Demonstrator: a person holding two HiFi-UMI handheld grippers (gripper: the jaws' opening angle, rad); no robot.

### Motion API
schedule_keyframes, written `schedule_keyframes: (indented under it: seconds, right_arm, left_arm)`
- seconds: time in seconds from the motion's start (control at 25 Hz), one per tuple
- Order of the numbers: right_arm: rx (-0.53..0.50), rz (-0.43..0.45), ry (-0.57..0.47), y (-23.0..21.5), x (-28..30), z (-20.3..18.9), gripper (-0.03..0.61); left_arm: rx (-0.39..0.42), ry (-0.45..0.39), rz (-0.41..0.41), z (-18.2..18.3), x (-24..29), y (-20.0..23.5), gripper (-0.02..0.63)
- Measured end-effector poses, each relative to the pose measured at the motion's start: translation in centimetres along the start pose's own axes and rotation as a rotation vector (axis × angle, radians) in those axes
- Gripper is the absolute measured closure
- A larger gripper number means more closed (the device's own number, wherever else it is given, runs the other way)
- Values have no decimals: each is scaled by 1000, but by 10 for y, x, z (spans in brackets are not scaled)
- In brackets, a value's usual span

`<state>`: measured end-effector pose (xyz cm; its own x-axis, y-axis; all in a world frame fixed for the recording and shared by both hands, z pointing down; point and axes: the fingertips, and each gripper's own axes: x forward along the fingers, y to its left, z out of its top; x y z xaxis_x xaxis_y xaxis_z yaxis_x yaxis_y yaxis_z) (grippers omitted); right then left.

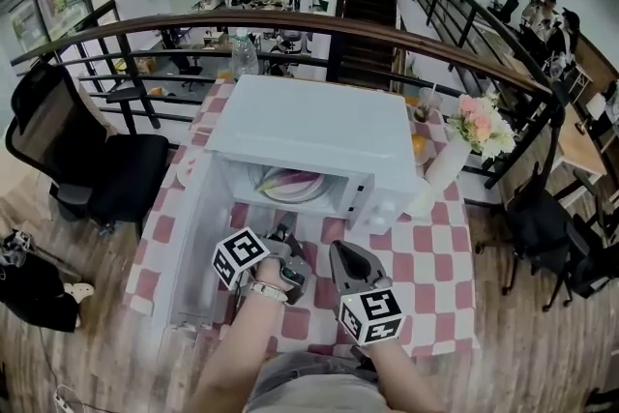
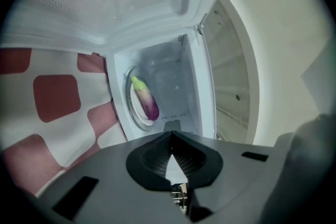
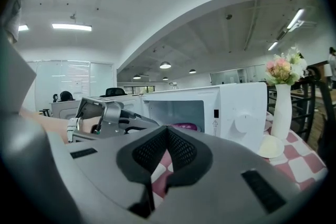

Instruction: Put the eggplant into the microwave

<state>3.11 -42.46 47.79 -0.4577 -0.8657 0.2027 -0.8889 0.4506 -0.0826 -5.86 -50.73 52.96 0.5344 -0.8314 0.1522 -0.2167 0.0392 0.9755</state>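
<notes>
The glossy purple eggplant with a green stem end (image 2: 145, 98) lay on the round glass plate (image 2: 130, 106) inside the smooth white boxy microwave (image 1: 319, 126). The left tongs (image 2: 171, 135) and right tongs (image 3: 167, 128) were clenched, empty. From the head view, the microwave's roof hid part of the plate.
</notes>
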Motion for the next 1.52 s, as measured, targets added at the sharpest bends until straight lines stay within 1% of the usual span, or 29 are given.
schedule_keyframes:
  seconds: [0.2, 0.28, 0.4, 0.48, 0.64, 0.76, 1.0, 1.08, 1.2, 1.28, 1.4, 1.52]
  right_arm:
    - [11, -10, -11, -3, 1, 2, 554]
    - [16, -13, -14, -4, 1, 2, 554]
    - [19, -13, -20, -4, 0, 2, 554]
    - [20, -14, -22, -4, 0, 1, 554]
    - [13, -18, -28, -3, -2, -1, 554]
    - [6, -27, -37, -5, -2, 0, 554]
    - [6, -34, -44, -4, -2, -1, 554]
    - [4, -36, -55, -3, -2, -1, 554]
    - [-11, -48, -88, -6, -3, 3, 554]
    - [-27, -53, -108, -6, -5, 7, 554]
    - [-40, -41, -119, -2, -6, 8, 554]
    - [-53, -35, -122, 2, -6, 8, 554]
  left_arm:
    - [190, 3, -118, -8, -13, -30, 612]
    - [299, -2, -146, -11, -19, -39, 612]
    - [513, -2, -162, -17, -28, -52, 612]
    - [638, -4, -174, -21, -32, -60, 612]
    - [837, -6, -192, -34, -37, -68, 612]
    - [961, 15, -194, -44, -36, -70, 612]
    - [1160, 27, -189, -56, -39, -73, 612]
    - [1207, 24, -190, -58, -40, -75, 612]
    - [1248, 18, -194, -62, -38, -75, 612]
    - [1259, 19, -199, -65, -38, -75, 612]
    - [1272, 20, -202, -69, -39, -74, 612]
    - [1305, 17, -193, -70, -39, -74, 612]
